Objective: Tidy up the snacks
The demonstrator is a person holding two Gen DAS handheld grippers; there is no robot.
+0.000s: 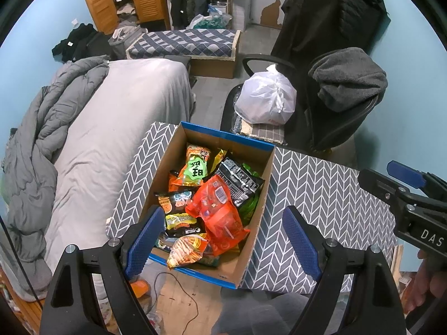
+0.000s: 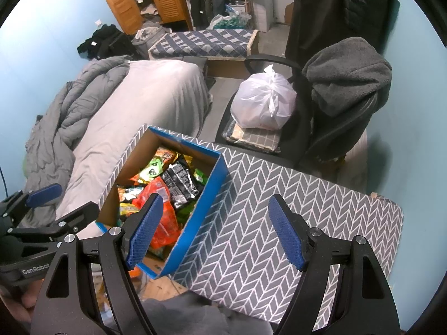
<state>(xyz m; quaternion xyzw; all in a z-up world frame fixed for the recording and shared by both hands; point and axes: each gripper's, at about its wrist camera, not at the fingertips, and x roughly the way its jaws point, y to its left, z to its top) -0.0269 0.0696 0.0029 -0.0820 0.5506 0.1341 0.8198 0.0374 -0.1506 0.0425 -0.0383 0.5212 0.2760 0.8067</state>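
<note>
Now, from the left wrist, my left gripper (image 1: 223, 240) hangs wide and empty over the box (image 1: 252, 247) of snacks (image 1: 215, 209) on the bench (image 1: 321, 195); I'd drop straight onto one packet. From the right wrist, my right gripper (image 2: 215, 229) is wide too, over bare bench beside the box.

Right gripper (image 2: 216, 230) hangs above the table (image 2: 279, 209), blue pads spread wide with nothing between them. Herringbone cloth covers the table. Blue cardboard box (image 2: 195, 209) sits at the table's left end, packed with snack packets: an orange packet (image 2: 164, 220) near the front, a black packet (image 2: 181, 181) behind it. Left gripper (image 2: 50, 203) shows at the left edge, over the bed (image 2: 145, 97). White plastic bag (image 2: 262, 103) rests on the chair (image 2: 321, 111) beyond the table.
</note>
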